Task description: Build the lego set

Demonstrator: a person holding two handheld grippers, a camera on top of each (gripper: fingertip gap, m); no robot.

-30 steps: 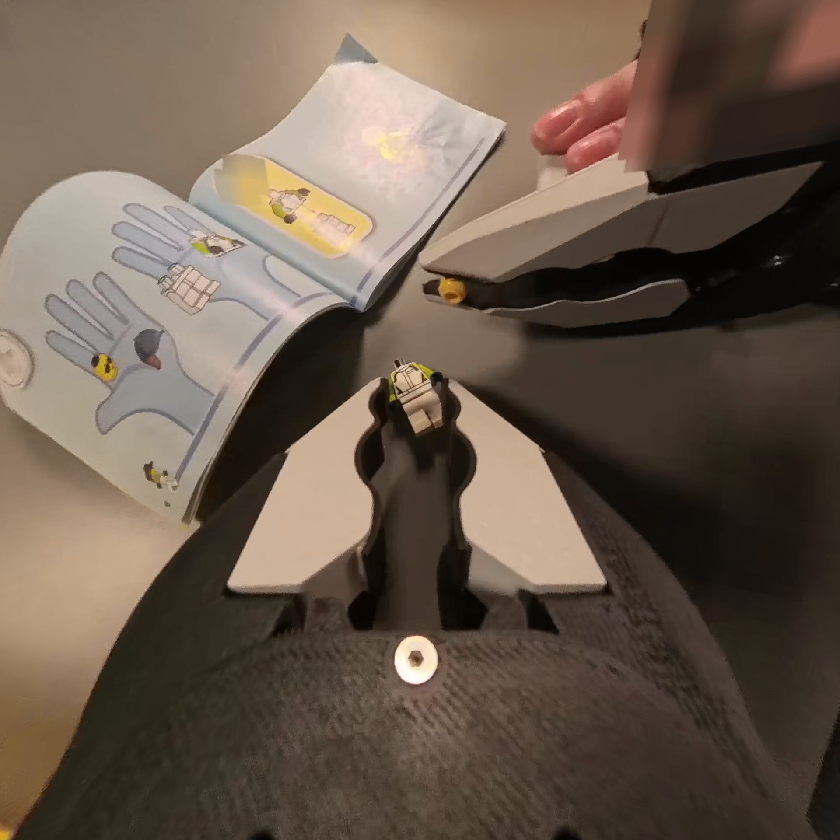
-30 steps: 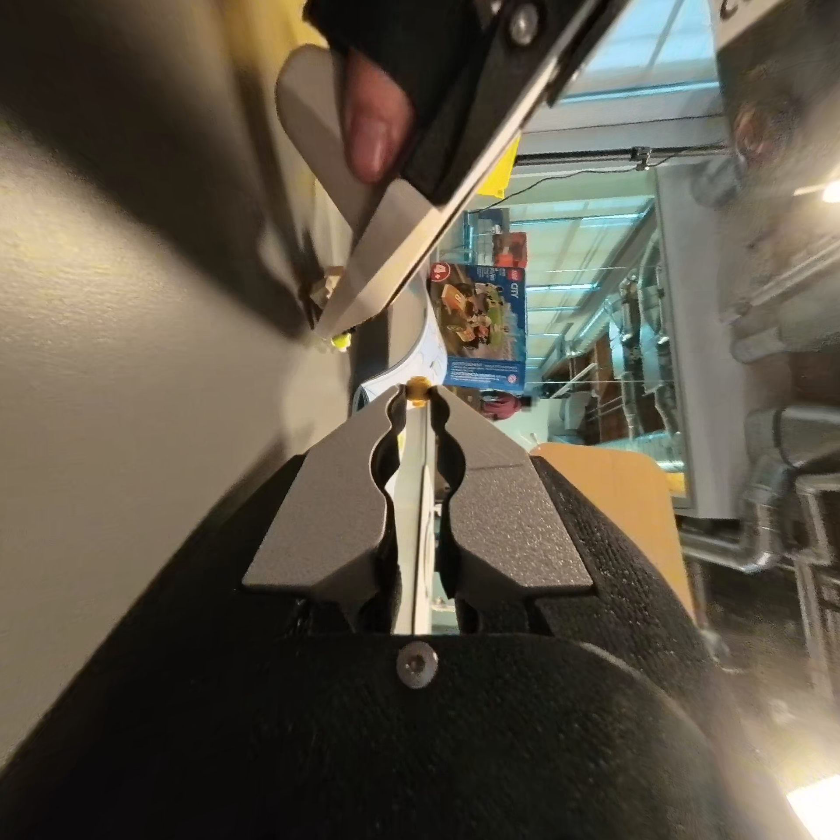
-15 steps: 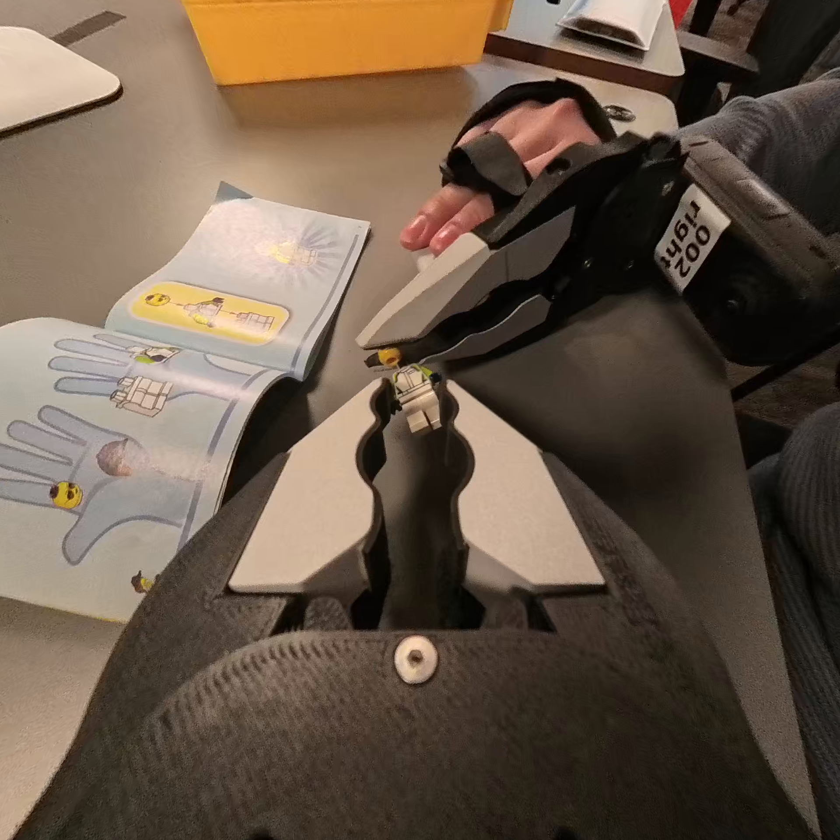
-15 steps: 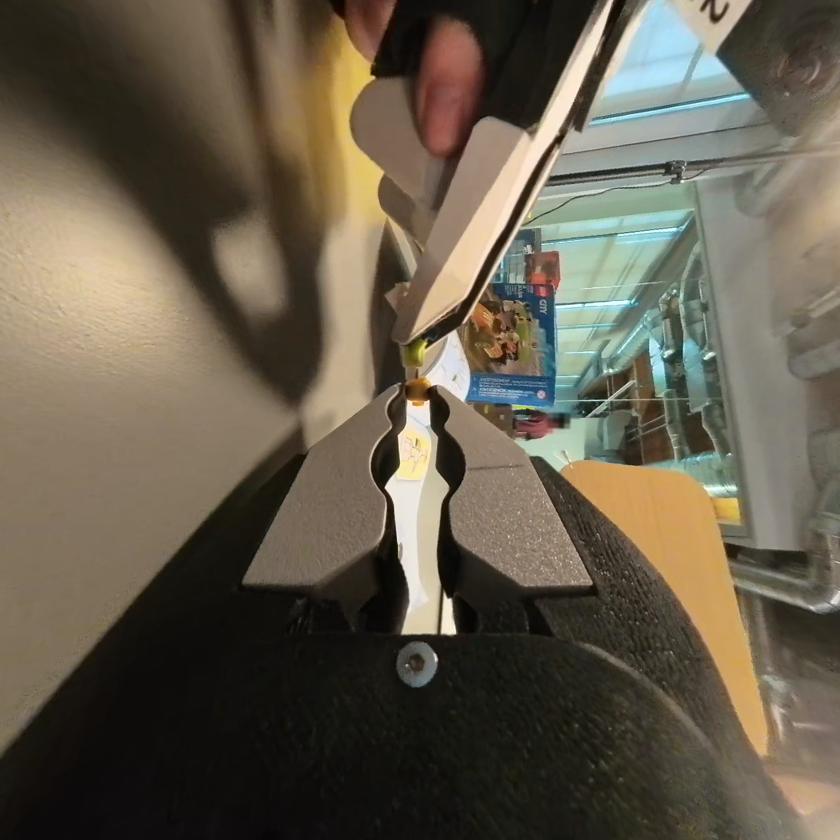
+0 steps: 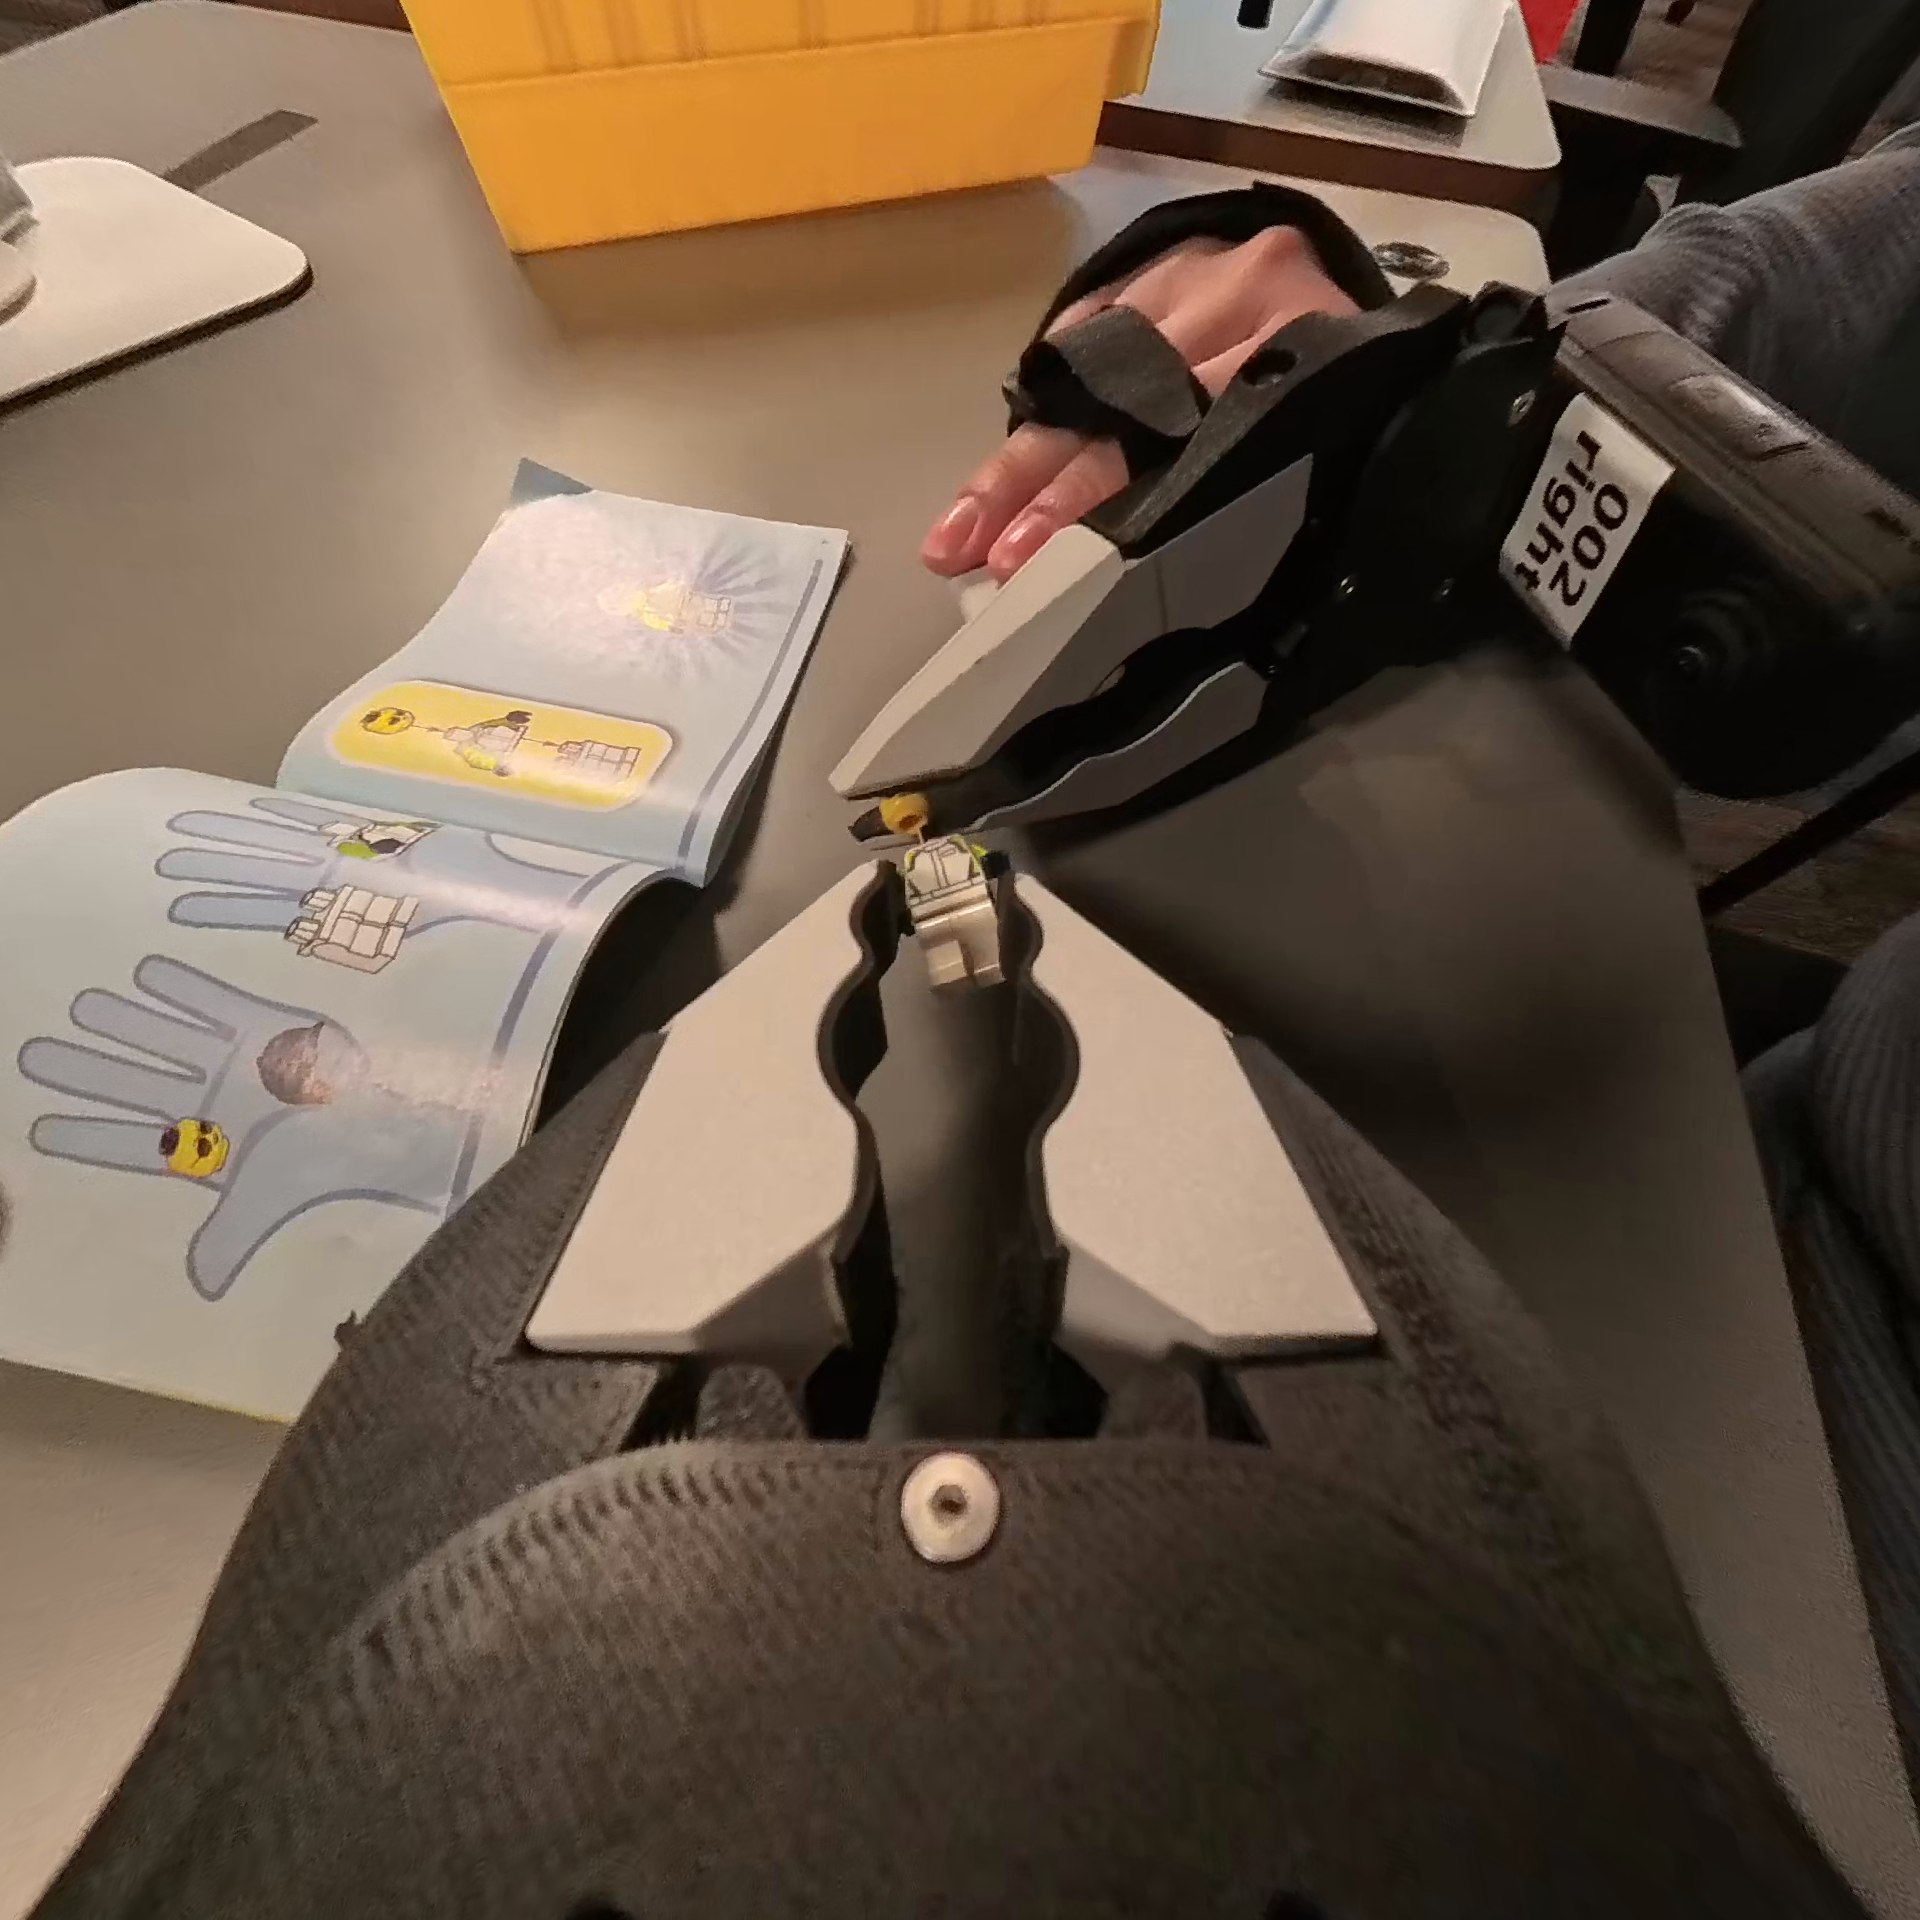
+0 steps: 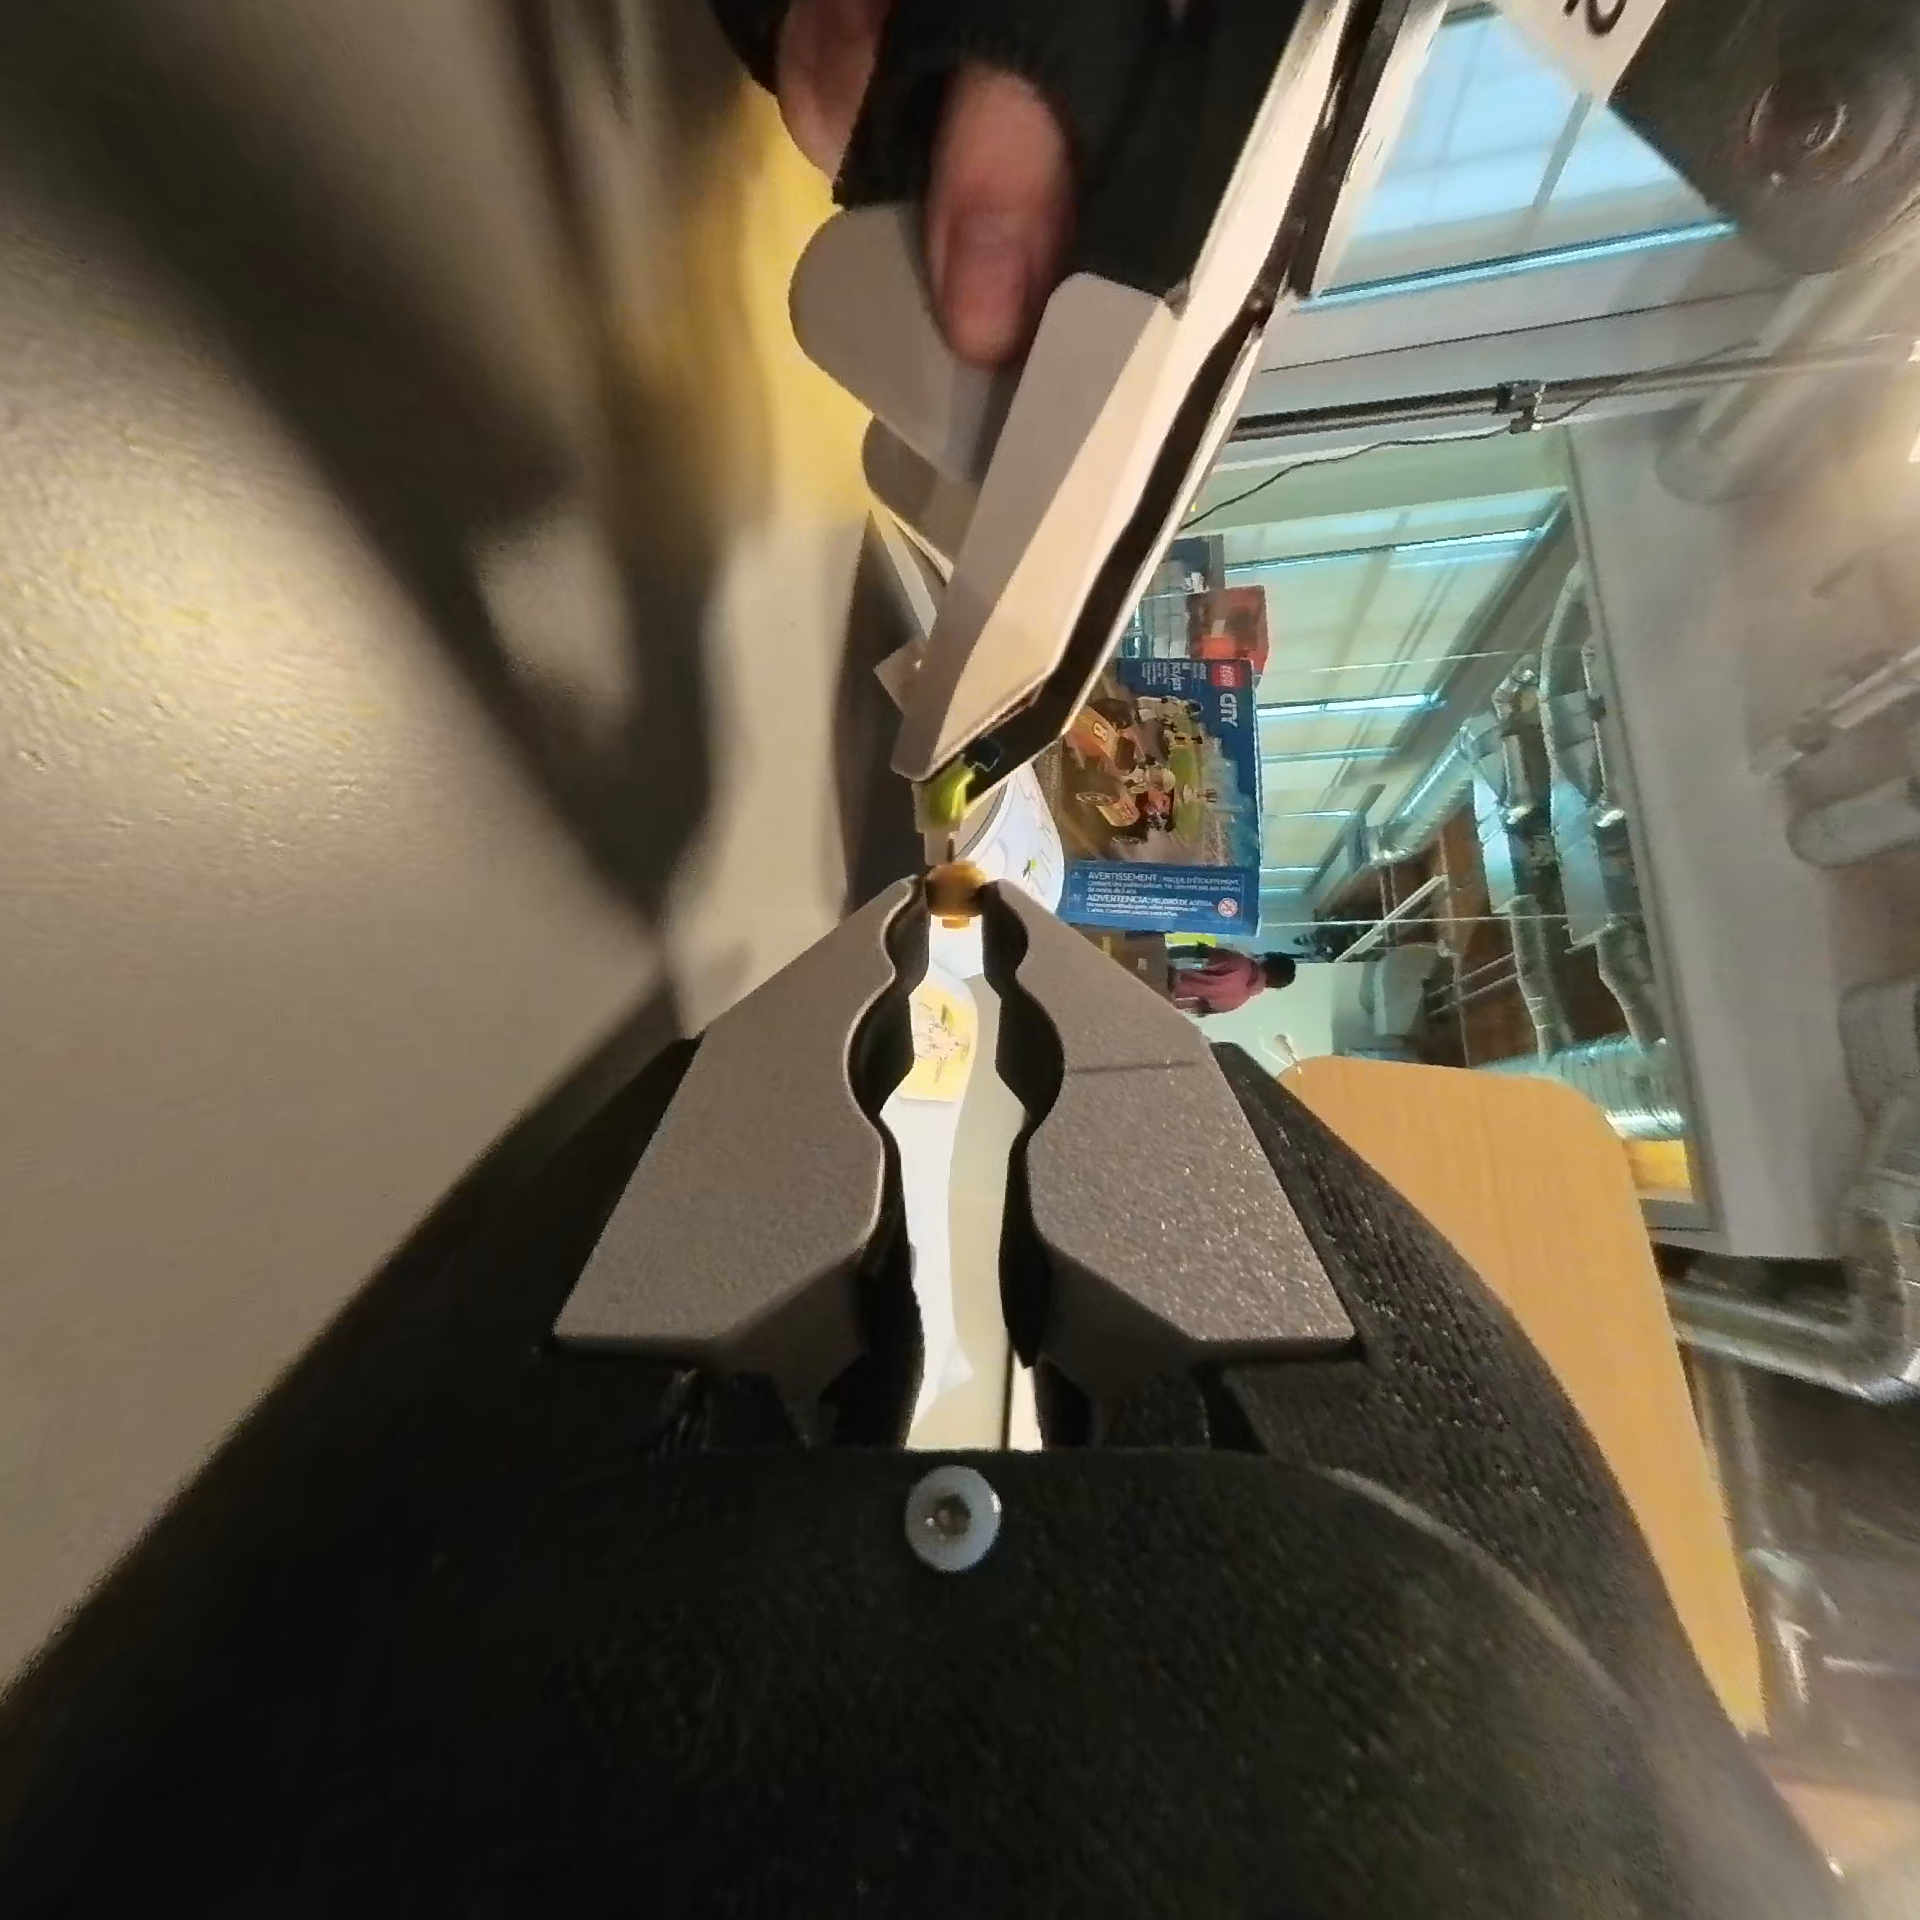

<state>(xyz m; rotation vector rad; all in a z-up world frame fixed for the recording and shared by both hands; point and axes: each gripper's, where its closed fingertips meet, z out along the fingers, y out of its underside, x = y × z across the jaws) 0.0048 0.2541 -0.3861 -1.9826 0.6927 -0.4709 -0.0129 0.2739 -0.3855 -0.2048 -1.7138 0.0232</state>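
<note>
Left wrist view showed the left tongs (image 5: 951, 904) clamped on the headless figure (image 5: 954, 914), the right tongs (image 5: 894, 816) clamped on the yellow head (image 5: 900, 812) just beside its neck, both held above the table (image 5: 520, 395). A small tilt or weak grip could have let the head skid off the neck stud and drop. Outward lay the open booklet (image 5: 416, 831), a yellow bin (image 5: 779, 125) and the labelled right housing; the lego box (image 6: 1164, 790) bore print, left unquoted.

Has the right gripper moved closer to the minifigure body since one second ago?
Yes. In the left wrist view the right gripper, holding the yellow head, now sits just above the minifigure body.
</note>
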